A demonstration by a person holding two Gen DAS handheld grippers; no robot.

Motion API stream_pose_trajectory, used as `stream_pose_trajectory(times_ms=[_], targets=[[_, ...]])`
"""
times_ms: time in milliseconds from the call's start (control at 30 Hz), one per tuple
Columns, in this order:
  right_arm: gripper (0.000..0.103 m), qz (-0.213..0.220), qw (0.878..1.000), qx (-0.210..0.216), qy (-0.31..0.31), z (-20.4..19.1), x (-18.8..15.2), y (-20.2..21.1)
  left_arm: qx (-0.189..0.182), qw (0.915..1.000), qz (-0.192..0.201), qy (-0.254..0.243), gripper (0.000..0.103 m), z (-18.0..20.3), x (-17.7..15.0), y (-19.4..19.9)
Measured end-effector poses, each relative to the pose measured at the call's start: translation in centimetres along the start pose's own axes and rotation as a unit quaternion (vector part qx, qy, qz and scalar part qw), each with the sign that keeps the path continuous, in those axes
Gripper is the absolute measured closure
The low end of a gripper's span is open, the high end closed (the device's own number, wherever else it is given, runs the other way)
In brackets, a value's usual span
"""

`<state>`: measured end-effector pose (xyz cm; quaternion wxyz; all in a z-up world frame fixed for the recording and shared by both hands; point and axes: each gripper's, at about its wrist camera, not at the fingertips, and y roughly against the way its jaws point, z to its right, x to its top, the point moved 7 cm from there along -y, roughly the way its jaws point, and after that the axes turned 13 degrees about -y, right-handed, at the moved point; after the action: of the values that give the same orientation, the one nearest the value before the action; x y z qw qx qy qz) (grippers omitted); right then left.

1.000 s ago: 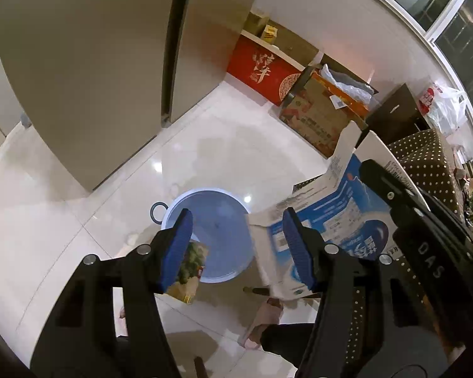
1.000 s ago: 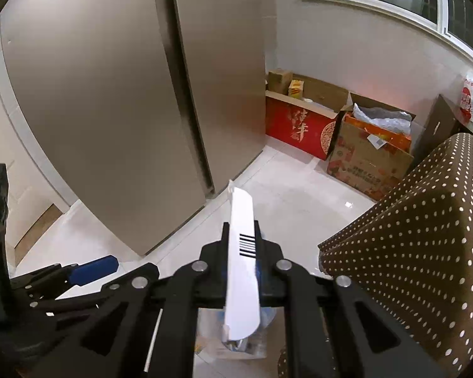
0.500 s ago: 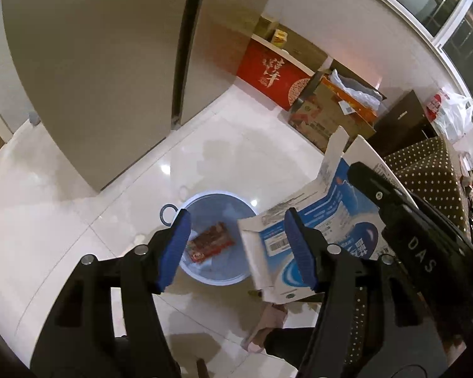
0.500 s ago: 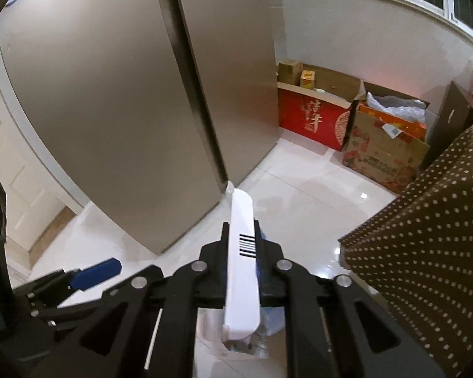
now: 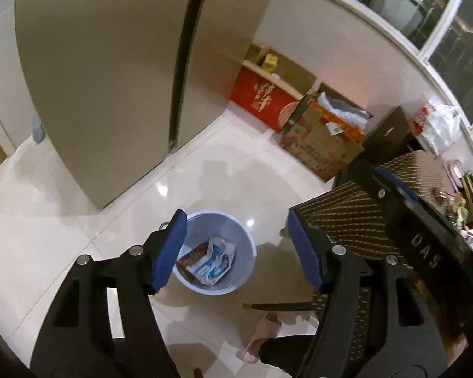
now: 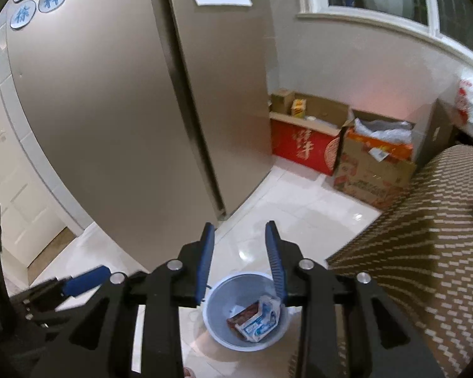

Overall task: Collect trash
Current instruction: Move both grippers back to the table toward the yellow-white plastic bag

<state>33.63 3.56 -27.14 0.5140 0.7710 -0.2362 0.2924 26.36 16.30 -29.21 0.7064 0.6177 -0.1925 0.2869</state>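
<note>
A pale blue bin (image 5: 246, 239) (image 6: 217, 321) stands on the white tiled floor below both grippers. Inside it lie a white and blue carton (image 5: 213, 264) (image 6: 258, 323) and a red-brown packet (image 5: 190, 256) (image 6: 241, 315). My left gripper (image 5: 236, 245) hangs above the bin, its jaws wide and still opening, nothing between them. My right gripper (image 6: 239, 258) also hovers over the bin, jaws opening and empty; its black body (image 5: 419, 236) crosses the right of the left wrist view.
A tall beige fridge (image 5: 110, 78) (image 6: 126, 110) stands behind the bin. A dotted brown tablecloth (image 5: 356, 217) (image 6: 425, 236) hangs at the right. Cardboard boxes (image 5: 318, 138) (image 6: 372, 170) line the far wall. A person's foot in a slipper (image 5: 265, 334) is near the bin.
The right gripper opened and the white and blue carton dropped into the bin. The packet released by the left gripper now lies in the bin too. Both grippers rose.
</note>
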Motion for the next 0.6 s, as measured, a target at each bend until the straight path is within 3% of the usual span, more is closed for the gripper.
stream_pose_trajectory(times_ms=[167, 333, 600], targets=[[0.067, 0.030, 0.999, -0.017, -0.011, 2.3, 0.2, 6.1, -0.027, 0.9983, 0.035, -0.037, 0.036, 4.4, 1.2, 3.8], [0.062, 0.069, 0.996, -0.048, -0.040, 7.2, 0.1, 13.4, -0.063, 0.9918, 0.062, -0.092, 0.034, 10.4, 1.3, 7.1], [0.056, 0.114, 0.982, -0.116, -0.093, 16.8, -2.7, 23.8, -0.136, 0.9681, 0.066, -0.200, 0.031, 22.5, -1.4, 9.8]])
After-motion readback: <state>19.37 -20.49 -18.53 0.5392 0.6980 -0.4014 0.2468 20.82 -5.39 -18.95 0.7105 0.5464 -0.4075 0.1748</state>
